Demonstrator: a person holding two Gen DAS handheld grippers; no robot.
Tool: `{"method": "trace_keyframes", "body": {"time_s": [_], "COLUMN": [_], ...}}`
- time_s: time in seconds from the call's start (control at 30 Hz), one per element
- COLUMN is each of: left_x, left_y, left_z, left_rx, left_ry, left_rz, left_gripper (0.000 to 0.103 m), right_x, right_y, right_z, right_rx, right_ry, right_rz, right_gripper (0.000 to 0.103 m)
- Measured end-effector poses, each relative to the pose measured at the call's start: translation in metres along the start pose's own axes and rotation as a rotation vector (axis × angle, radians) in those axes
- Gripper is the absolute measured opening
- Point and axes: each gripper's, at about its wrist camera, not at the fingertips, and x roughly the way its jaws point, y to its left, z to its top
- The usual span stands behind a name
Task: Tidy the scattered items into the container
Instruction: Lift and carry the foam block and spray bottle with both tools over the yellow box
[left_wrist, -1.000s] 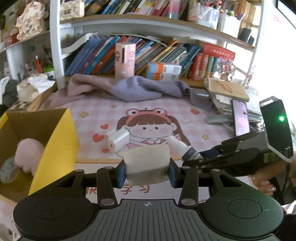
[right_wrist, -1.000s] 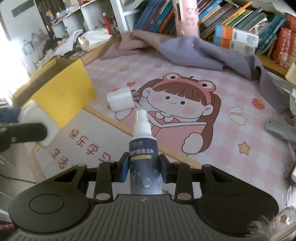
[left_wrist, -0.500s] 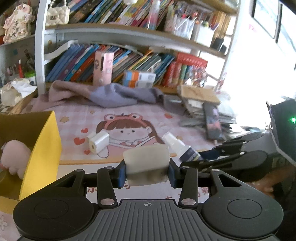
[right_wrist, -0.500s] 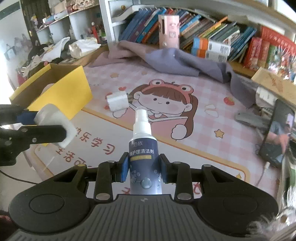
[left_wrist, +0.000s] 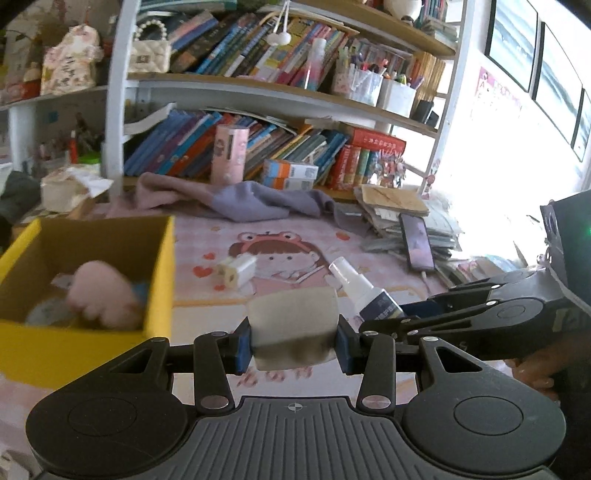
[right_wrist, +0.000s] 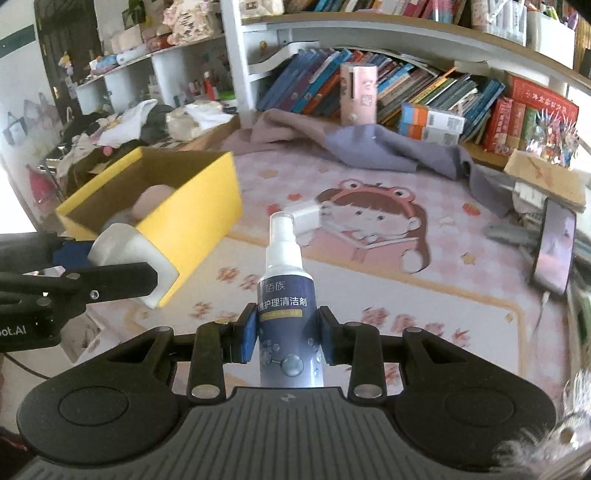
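On the left sits the yellow box with a pink toy inside. Left gripper pinches a white block, right gripper pinches a spray bottle, both near the box. Far on the mat, a white plug is left.

Matt cardboard box, glossy plastic bottle
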Motion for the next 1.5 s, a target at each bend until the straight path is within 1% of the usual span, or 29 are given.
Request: {"method": "trace_keyframes", "body": {"time_s": [0.17, 0.3, 0.53, 0.77, 1.0, 1.5], "left_x": [-0.030, -0.052, -0.080, -0.095, -0.101, -0.115], "left_y": [0.017, 0.029, 0.044, 0.058, 0.070, 0.107], "left_z": [-0.020, -0.034, -0.046, -0.057, -0.060, -0.069], "left_rx": [0.007, 0.003, -0.028, -0.072, -0.086, -0.126], "left_ry": [0.012, 0.012, -0.004, -0.014, -0.009, 0.019], "left_rz": [0.008, 0.024, 0.060, 0.091, 0.121, 0.205], "left_gripper": [0.042, 0.042, 0.042, 0.042, 0.042, 0.042], "right_x": [-0.010, -0.015, -0.022, -0.025, -0.023, -0.002], "right_y": [0.043, 0.075, 0.115, 0.138, 0.152, 0.192], "right_z": [-0.020, -0.036, -0.039, -0.041, -0.039, -0.024], "right_rx": [0.006, -0.014, -0.063, -0.107, -0.121, -0.184], "right_ry": [-0.014, -0.021, -0.026, -0.018, -0.020, 0.004], "right_rz": [-0.001, -0.005, 0.039, 0.063, 0.076, 0.140], "right_gripper": [0.031, 0.031, 0.031, 0.031, 0.031, 0.031]}}
